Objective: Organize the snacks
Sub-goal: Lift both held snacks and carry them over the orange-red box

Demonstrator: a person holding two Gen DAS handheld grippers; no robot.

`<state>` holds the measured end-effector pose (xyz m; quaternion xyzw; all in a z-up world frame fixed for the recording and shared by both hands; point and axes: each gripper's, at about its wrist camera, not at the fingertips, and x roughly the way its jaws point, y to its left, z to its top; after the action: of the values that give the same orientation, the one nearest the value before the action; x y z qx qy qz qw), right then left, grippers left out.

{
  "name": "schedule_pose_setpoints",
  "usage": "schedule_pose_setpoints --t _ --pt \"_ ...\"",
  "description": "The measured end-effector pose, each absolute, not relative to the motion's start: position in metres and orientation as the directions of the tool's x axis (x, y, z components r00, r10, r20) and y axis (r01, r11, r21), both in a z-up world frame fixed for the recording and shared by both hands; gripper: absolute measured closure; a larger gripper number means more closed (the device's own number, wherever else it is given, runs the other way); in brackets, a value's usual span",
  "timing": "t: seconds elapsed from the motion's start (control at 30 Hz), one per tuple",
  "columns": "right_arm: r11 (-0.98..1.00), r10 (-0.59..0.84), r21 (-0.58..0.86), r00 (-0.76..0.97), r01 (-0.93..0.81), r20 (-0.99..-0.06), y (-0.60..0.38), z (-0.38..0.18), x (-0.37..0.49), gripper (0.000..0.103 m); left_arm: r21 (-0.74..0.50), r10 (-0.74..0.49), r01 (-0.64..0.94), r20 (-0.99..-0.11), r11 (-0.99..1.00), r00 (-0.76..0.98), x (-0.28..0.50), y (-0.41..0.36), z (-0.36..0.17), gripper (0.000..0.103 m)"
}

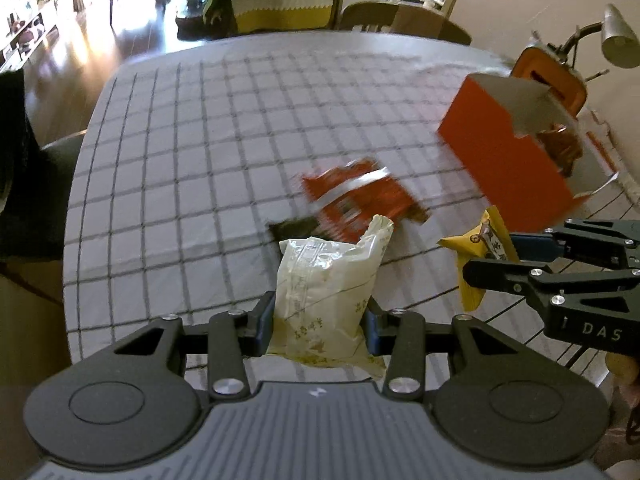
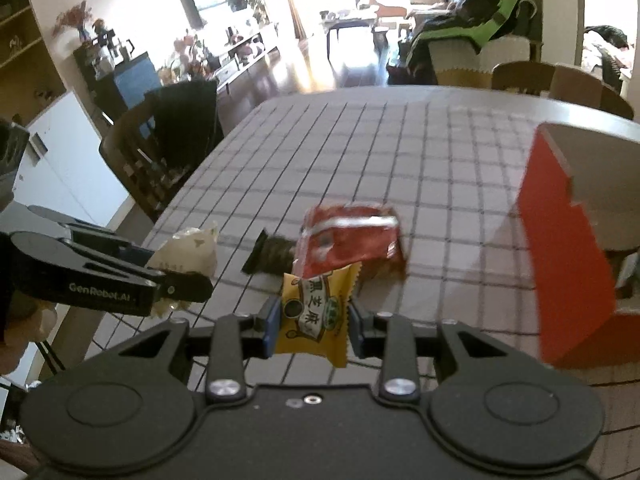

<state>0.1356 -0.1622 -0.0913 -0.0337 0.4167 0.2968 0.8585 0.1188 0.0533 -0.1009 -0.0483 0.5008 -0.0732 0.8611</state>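
The left gripper (image 1: 320,316) has its blue-padded fingers (image 1: 265,320) clamped on a pale, cream-coloured snack packet (image 1: 328,280), gripping it low on both sides so that the crimped top stands up and leans a little to the right. The right gripper (image 2: 314,326) holds a yellow snack packet (image 2: 316,312) with dark printed characters in the same way, its fingers (image 2: 272,330) pressed against the packet's two edges. In the left wrist view the right gripper comes in from the right edge, with the yellow packet sticking out of it, just beside the pale one.

Both packets are lifted clear of the worktop (image 1: 180,160), which is covered by a grey cloth with a dark grid. Still lying on the cloth, just beyond the held packets, is a red snack packet (image 2: 348,240) with a silvery strip across it, and touching its left side a small dark packet (image 2: 272,254). To the far right stands an orange box (image 1: 500,160) with its top open and flaps up; some brownish items show inside, too blurred to tell apart. Behind it, at the far right edge of the worktop, is a desk lamp (image 1: 618,36). Wooden chairs (image 2: 560,84) stand around the far end.
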Motion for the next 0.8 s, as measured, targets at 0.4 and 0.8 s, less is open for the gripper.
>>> schedule_pose_setpoints --t 0.4,0.8 --pt "0.86 0.451 0.155 0.581 -0.486 -0.678 -0.246 -0.045 0.162 0.07 -0.146 -0.207 0.153 -0.812 0.977 0.546 0.149 -0.031 -0.059 0.061" --pt "0.907 0.379 0.121 0.655 -0.404 -0.653 -0.337 -0.033 0.191 0.07 -0.1 -0.221 0.231 -0.779 0.968 0.586 0.193 -0.127 -0.037 0.061"
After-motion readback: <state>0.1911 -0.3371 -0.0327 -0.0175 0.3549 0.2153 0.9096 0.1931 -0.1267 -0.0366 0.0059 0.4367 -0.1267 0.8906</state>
